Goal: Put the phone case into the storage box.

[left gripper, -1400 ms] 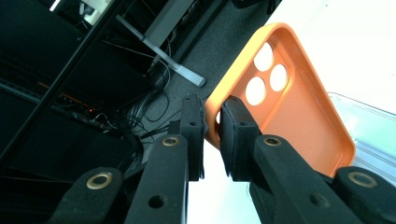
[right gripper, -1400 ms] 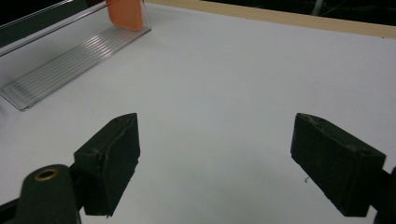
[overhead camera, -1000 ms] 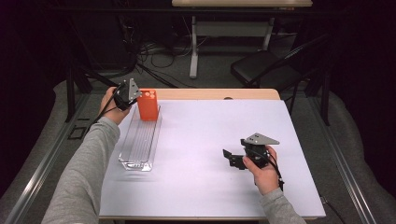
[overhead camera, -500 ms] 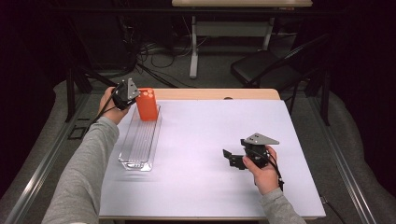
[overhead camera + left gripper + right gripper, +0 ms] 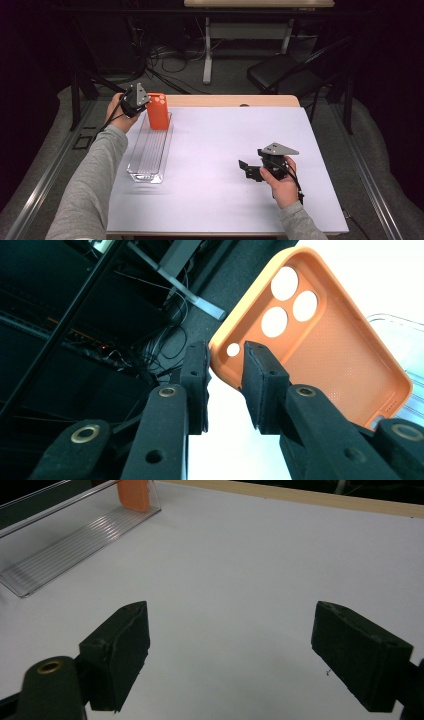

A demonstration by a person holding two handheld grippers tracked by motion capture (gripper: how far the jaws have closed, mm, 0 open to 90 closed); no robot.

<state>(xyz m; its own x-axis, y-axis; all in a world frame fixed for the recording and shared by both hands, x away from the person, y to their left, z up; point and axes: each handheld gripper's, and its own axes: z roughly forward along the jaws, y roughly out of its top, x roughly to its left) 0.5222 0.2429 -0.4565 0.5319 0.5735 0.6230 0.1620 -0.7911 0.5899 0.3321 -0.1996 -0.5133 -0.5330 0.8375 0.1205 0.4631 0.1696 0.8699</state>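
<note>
We have just been opening our left gripper (image 5: 225,385) around the corner of the orange phone case (image 5: 158,111) standing upright in the clear rack (image 5: 150,150) on the counter (image 5: 225,200), so next we back away cleanly, right gripper (image 5: 248,170) released, idle.

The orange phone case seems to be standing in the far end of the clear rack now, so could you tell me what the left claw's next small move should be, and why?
Probably back the left claw straight off the orange phone case. Its jaws have just been opening, a gap shows at the case's corner, and the case stands in the clear rack.
</note>
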